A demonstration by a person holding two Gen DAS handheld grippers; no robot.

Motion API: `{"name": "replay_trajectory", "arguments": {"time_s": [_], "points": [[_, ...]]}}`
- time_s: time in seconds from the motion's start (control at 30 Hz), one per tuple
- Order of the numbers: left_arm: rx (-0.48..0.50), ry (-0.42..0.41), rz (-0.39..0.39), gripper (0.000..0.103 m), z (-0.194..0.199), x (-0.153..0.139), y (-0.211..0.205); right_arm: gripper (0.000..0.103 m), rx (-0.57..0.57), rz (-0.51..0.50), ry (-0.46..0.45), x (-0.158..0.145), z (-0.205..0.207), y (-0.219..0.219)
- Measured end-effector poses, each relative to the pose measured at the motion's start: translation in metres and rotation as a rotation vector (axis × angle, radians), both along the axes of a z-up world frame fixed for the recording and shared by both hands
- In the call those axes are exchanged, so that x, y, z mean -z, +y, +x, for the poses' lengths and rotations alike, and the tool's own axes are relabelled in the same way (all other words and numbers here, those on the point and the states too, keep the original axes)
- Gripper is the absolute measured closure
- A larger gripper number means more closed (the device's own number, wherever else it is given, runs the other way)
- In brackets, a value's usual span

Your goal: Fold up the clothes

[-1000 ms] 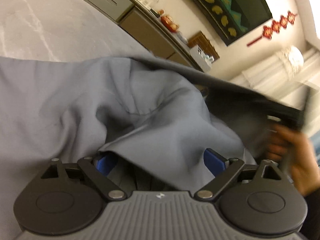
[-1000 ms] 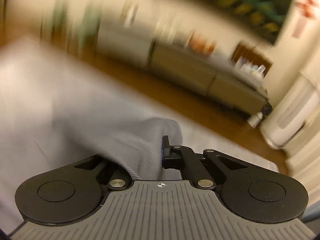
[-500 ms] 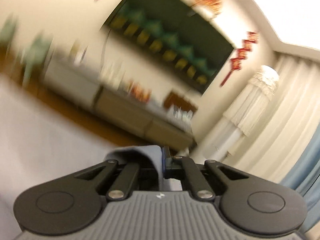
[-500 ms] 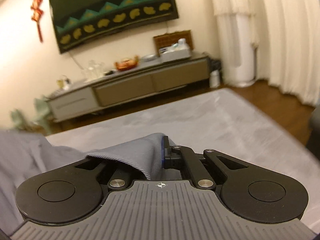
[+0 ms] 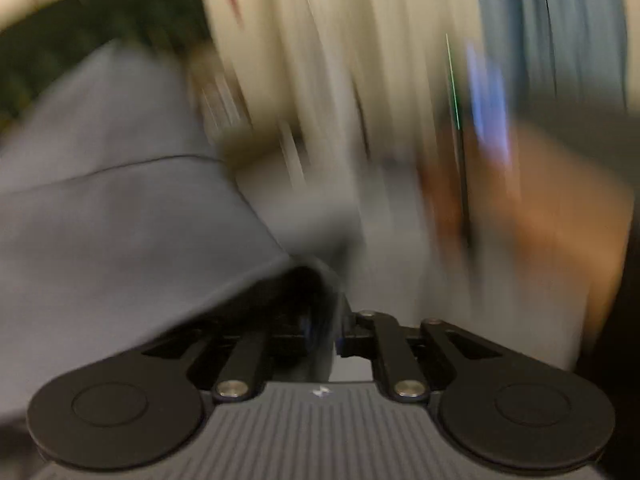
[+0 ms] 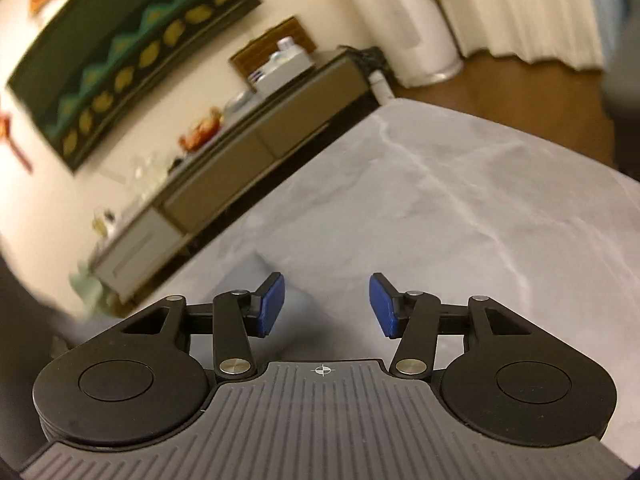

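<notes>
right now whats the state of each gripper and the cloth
left gripper: jaws shut on the grey garment, view blurred by motion
right gripper: jaws open, nothing between them, above the marble table
grey garment: pinched at one edge, draping to the left, not folded flat

Grey marbled table (image 6: 460,208), low sideboard (image 6: 224,184) (cluttered), dark wall panel (image 6: 120,52), pale curtains (image 6: 520,4).

The left wrist view looks forward over its own gripper (image 5: 324,332), close behind grey cloth (image 5: 120,216), and is badly blurred, with curtains (image 5: 340,60) far ahead. The right wrist view looks forward over its gripper (image 6: 326,306), tilted, low across a grey table (image 6: 440,208) toward a far cabinet (image 6: 240,160). Both views show curtains.
</notes>
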State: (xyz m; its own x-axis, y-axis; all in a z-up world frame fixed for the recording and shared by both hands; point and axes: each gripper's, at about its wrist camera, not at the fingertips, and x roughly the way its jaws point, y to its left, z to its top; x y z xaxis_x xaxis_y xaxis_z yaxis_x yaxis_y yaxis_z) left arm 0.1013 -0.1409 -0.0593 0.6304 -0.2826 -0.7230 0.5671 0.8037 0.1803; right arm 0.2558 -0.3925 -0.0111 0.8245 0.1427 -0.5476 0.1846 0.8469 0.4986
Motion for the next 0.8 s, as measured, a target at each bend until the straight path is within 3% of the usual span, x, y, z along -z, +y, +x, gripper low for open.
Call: {"name": "replay_trajectory", "arguments": {"time_s": [0.07, 0.1, 0.17, 0.2, 0.27, 0.37, 0.43, 0.57, 0.63, 0.67, 0.73, 0.77, 0.8], "points": [[0.009, 0.092, 0.024, 0.093, -0.023, 0.047, 0.005, 0.036, -0.036, -0.068, -0.049, -0.011, -0.018, 0.009], [0.011, 0.103, 0.013, 0.091, -0.033, 0.052, 0.013, 0.030, -0.054, -0.102, -0.073, -0.016, -0.027, 0.013], [0.007, 0.102, -0.023, 0.083, -0.051, 0.052, 0.034, 0.027, -0.090, -0.170, -0.122, -0.027, -0.045, 0.022], [-0.005, 0.096, -0.045, 0.069, -0.057, 0.048, 0.048, 0.026, -0.111, -0.203, -0.147, -0.033, -0.053, 0.027], [-0.040, 0.075, -0.094, 0.062, -0.070, 0.038, 0.077, 0.023, -0.213, -0.243, -0.212, -0.051, -0.071, 0.060], [-0.205, 0.026, -0.178, 0.057, -0.074, 0.012, 0.138, 0.009, -0.414, -0.301, -0.315, -0.071, -0.104, 0.128], [-0.373, -0.013, -0.210, 0.057, -0.069, -0.003, 0.189, 0.006, -0.581, -0.394, -0.369, -0.074, -0.129, 0.189], [-0.752, -0.096, -0.290, 0.056, -0.035, -0.035, 0.298, 0.006, -0.868, -0.602, -0.355, -0.040, -0.148, 0.307], [-0.810, -0.127, -0.338, 0.051, -0.014, -0.048, 0.333, 0.006, -0.974, -0.710, -0.313, -0.013, -0.150, 0.360], [-0.831, -0.136, -0.346, 0.049, -0.003, -0.051, 0.348, 0.009, -1.016, -0.755, -0.294, -0.003, -0.151, 0.382], [-0.838, -0.146, -0.333, 0.048, 0.016, -0.052, 0.360, 0.037, -0.970, -0.745, -0.290, -0.014, -0.146, 0.371], [-0.836, -0.146, -0.339, 0.047, 0.021, -0.052, 0.365, 0.067, -0.947, -0.740, -0.287, -0.020, -0.143, 0.366], [-0.835, -0.146, -0.349, 0.047, 0.025, -0.052, 0.370, 0.084, -0.925, -0.735, -0.285, -0.025, -0.141, 0.360]]}}
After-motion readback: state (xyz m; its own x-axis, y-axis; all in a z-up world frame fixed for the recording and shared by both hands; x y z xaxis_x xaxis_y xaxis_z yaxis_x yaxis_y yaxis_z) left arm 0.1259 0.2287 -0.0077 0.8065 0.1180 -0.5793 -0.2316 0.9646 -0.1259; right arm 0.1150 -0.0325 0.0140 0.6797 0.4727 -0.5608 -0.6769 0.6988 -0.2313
